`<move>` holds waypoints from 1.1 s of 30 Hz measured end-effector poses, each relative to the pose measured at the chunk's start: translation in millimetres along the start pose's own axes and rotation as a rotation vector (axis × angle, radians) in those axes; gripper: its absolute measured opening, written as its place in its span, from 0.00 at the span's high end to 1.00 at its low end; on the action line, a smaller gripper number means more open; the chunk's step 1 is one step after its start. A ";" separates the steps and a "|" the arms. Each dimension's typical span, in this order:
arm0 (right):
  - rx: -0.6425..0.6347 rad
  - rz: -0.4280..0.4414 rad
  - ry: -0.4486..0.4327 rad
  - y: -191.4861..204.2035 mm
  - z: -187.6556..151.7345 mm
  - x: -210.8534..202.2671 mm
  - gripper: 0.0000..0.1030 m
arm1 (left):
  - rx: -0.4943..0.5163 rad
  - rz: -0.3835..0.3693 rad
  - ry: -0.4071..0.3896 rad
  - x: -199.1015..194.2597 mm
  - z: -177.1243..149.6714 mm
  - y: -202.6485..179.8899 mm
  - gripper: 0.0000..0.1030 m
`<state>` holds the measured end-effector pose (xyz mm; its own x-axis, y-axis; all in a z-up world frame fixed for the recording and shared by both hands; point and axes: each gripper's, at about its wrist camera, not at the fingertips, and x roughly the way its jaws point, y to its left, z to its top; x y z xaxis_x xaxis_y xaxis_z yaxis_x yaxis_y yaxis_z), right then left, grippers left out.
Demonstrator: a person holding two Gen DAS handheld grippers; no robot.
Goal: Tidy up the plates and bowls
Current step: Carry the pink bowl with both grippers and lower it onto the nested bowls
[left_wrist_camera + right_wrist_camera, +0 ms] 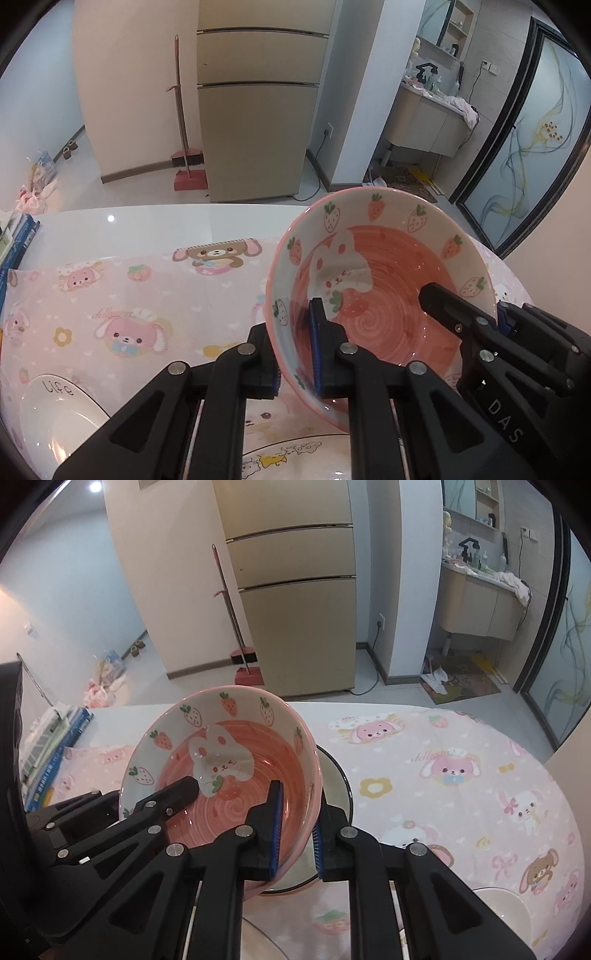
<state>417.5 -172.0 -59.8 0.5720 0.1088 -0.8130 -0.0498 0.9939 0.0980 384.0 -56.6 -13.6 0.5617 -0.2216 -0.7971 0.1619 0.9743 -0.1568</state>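
Note:
A pink bowl (384,325) with strawberries and a white rabbit painted inside hangs tilted above the table, held by both grippers. My left gripper (295,369) is shut on its left rim, one finger inside and one outside. My right gripper (295,845) is shut on the opposite rim in the same way. Each wrist view also shows the other gripper: the right one (491,314) at the far rim, the left one (125,805) at the left rim. Right under the bowl (221,760) lies a dark-rimmed white dish (341,786), mostly hidden.
A pink cartoon cloth (129,295) covers the round white table (147,225). A white "life" plate (55,406) sits lower left and a cartoon-print plate (295,458) at the bottom edge. Another white dish (498,904) lies lower right. Books (55,753) are stacked on the table's left side.

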 end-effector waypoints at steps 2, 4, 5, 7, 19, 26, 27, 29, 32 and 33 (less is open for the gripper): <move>-0.017 -0.013 0.004 0.6 -0.2 -0.2 0.85 | 0.001 -0.013 0.002 1.7 -1.2 0.0 0.90; -0.036 -0.028 0.003 1.0 0.2 -1.0 0.85 | 0.001 -0.028 0.002 3.1 -1.5 -1.0 0.90; -0.044 -0.037 0.006 0.6 -0.1 -0.6 0.85 | 0.003 -0.030 0.002 3.9 -2.0 -1.1 0.90; -0.049 -0.060 0.003 0.4 -1.1 0.2 0.85 | 0.008 -0.036 0.013 7.0 -2.7 -2.8 0.89; -0.079 -0.091 0.051 4.7 -1.8 9.5 0.85 | 0.042 0.008 0.011 13.7 -4.4 -10.1 0.89; -0.088 -0.095 0.044 4.9 -0.1 5.3 0.84 | 0.054 0.021 0.006 11.7 -4.4 -15.9 0.88; -0.091 -0.097 0.042 5.2 -0.4 4.4 0.84 | 0.052 0.019 0.004 11.1 -4.1 -16.2 0.88; -0.095 -0.096 0.046 5.5 -0.6 3.7 0.84 | 0.047 0.021 0.004 11.8 -4.3 -15.1 0.88; -0.101 -0.089 0.059 4.0 -1.9 5.4 0.84 | 0.056 0.037 0.001 12.7 -6.6 -17.8 0.88; -0.103 -0.091 0.061 3.4 -1.3 5.1 0.84 | 0.055 0.037 0.000 13.1 -6.9 -18.5 0.87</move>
<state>419.2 -168.1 -64.4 0.5276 0.0161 -0.8493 -0.0857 0.9957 -0.0344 382.8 -77.2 -25.2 0.5685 -0.1855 -0.8015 0.1853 0.9781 -0.0949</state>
